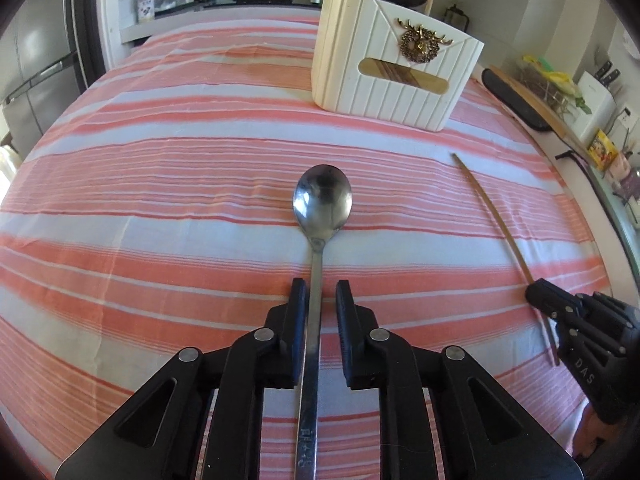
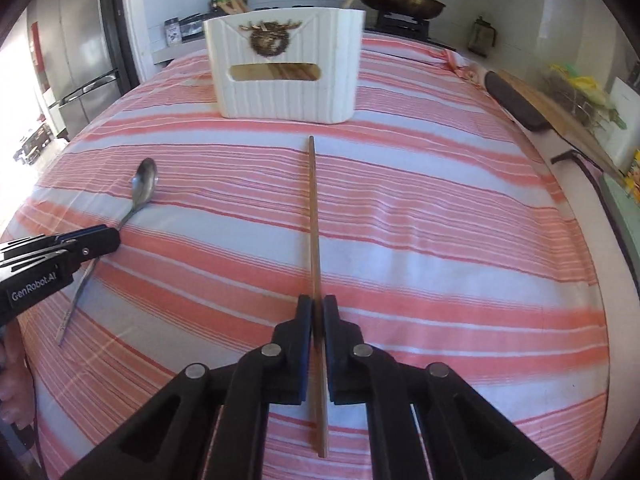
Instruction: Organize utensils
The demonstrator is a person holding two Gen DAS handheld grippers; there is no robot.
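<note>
A steel spoon (image 1: pixel 322 204) lies on the striped cloth, bowl pointing away. My left gripper (image 1: pixel 321 292) straddles its handle with a small gap at each pad, so it is open. It also shows in the right wrist view (image 2: pixel 102 238), over the spoon (image 2: pixel 145 184). A wooden chopstick (image 2: pixel 314 216) lies on the cloth; my right gripper (image 2: pixel 317 306) is closed tight around it. In the left wrist view the chopstick (image 1: pixel 496 220) runs into the right gripper (image 1: pixel 538 294). A white utensil holder (image 1: pixel 394 66) (image 2: pixel 286 66) stands at the far side.
The table wears a pink and white striped cloth (image 1: pixel 180 160). A dark board and wooden paddle (image 1: pixel 520 100) lie along the right edge. A wok (image 2: pixel 400 0) sits on a stove behind. A fridge (image 2: pixel 76 60) stands at the left.
</note>
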